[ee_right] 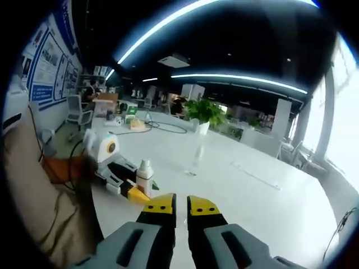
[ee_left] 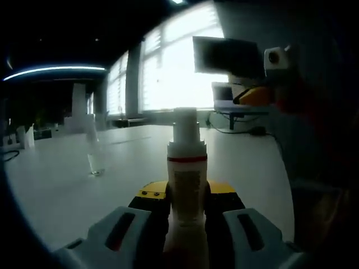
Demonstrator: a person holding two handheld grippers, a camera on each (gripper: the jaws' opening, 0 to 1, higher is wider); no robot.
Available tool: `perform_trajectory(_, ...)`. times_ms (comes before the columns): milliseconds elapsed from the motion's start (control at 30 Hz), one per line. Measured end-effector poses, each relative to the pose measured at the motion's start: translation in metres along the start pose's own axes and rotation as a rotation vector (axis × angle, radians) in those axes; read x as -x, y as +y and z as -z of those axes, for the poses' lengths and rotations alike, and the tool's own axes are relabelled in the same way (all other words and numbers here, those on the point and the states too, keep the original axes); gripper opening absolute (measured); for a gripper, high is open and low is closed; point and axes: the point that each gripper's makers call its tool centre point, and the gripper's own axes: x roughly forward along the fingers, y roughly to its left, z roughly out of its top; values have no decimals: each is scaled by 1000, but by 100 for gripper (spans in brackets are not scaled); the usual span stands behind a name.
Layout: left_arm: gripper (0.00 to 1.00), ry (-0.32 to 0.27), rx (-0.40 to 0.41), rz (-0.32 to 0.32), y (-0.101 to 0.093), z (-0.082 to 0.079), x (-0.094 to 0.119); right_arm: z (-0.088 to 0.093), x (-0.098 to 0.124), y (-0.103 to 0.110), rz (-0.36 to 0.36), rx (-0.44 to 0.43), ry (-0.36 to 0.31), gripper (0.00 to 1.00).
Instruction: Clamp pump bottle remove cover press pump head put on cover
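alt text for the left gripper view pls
The left gripper clamps an upright white pump bottle, cover off, over a white table. The clear cover stands on the table; the other gripper is at upper right.

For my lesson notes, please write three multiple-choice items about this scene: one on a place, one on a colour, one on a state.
1. Where is the clear cover?
A. On the bottle
B. On the table, apart from the bottle
C. In the right gripper

2. What colour is the band around the bottle?
A. Red
B. Blue
C. Green

3. How does the right gripper stand?
A. Shut on the cover
B. Wide open
C. Shut, holding nothing

Answers:
1 B: the cover stands on the table, away from the bottle clamped in the left gripper.
2 A: a red band runs below the bare pump head.
3 C: the right gripper has its jaws nearly together with nothing between.
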Motion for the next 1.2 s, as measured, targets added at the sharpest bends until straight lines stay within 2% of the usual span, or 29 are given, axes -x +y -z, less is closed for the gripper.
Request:
perform_trajectory(267,15,8,-8,3,1,2,0,7,1,-2,20,-35,-39,4)
perform_trajectory(467,14,7,-8,8,0,1,1,18,-2,2,15,-11,-49,4)
perform_trajectory(733,14,9,6,11,0,2,1,29,-3,0,28,-39,-78,5)
perform_trajectory(1067,14,9,8,8,0,2,1,34,-1,3,29,-72,-144,5)
perform_trajectory(1200,14,9,7,8,0,2,1,42,-3,2,28,-91,-160,5)
